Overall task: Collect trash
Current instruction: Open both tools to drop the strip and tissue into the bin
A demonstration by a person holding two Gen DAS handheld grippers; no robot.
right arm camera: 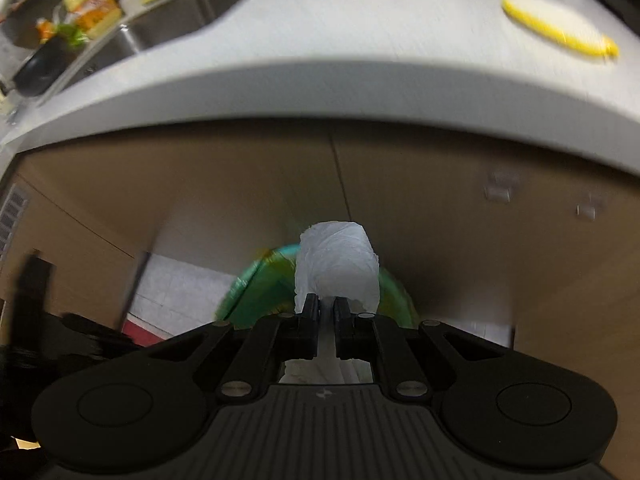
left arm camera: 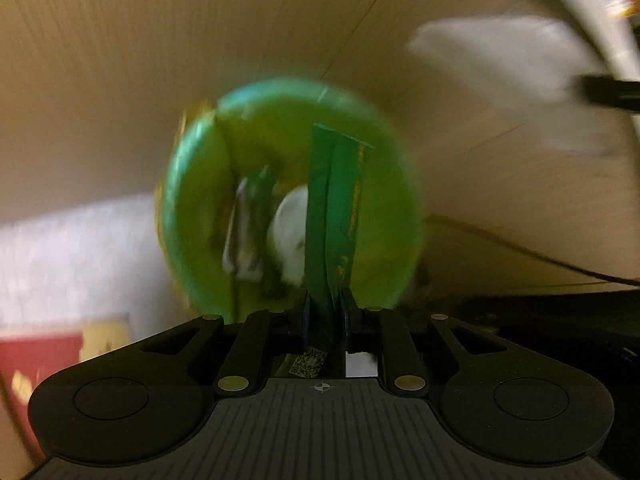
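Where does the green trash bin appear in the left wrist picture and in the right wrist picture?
Left wrist: the green trash bin fills the centre, its opening toward the camera, trash inside.
Right wrist: only its rim shows low in the centre, behind the white tissue.
Shared landmark: the brown cabinet doors behind the bin.

The bin sits ahead of both tongs, below the table edge and in front of the cabinet doors. Inside it lie a wrapper and a wad (side by side). On the table, a sink lies far left, a peel far right.
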